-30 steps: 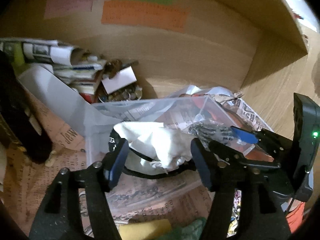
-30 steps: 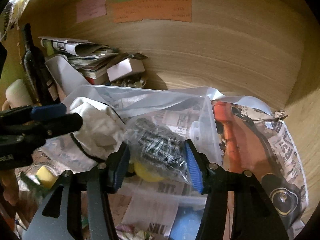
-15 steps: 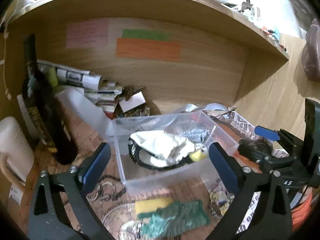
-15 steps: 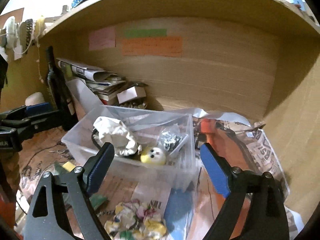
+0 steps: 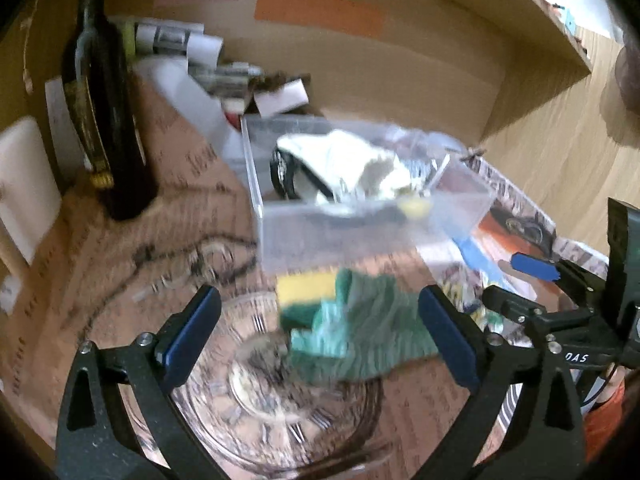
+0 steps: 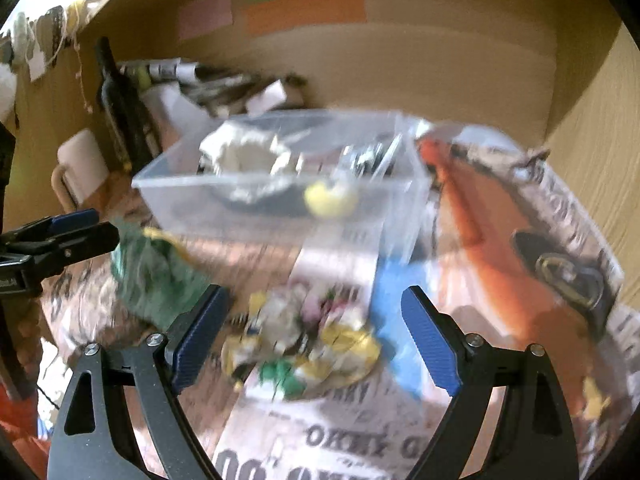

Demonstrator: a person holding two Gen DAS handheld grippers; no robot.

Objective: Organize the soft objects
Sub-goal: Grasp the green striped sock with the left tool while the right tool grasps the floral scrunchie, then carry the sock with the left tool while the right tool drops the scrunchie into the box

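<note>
1. Two open grippers, both empty: my left gripper (image 5: 316, 332) frames the green cloth (image 5: 360, 340) and yellow sponge (image 5: 306, 296), which lie near the clear bin (image 5: 360, 232); closing here, I might grab both at once.
2. My left fingers could knock the glass dish (image 5: 280, 412) just beneath the cloth.
3. My right gripper (image 6: 316, 336) spreads over the crumpled floral cloth (image 6: 308, 340) on newspaper (image 6: 360, 440); pinching low may snag paper too.

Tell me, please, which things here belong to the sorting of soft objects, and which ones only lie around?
Job: clear bin; white cloth and yellow toy inside it; green cloth; yellow sponge; multicoloured cloth.

Lying about: dark bottle; glass dish; newspapers; paper stack.
</note>
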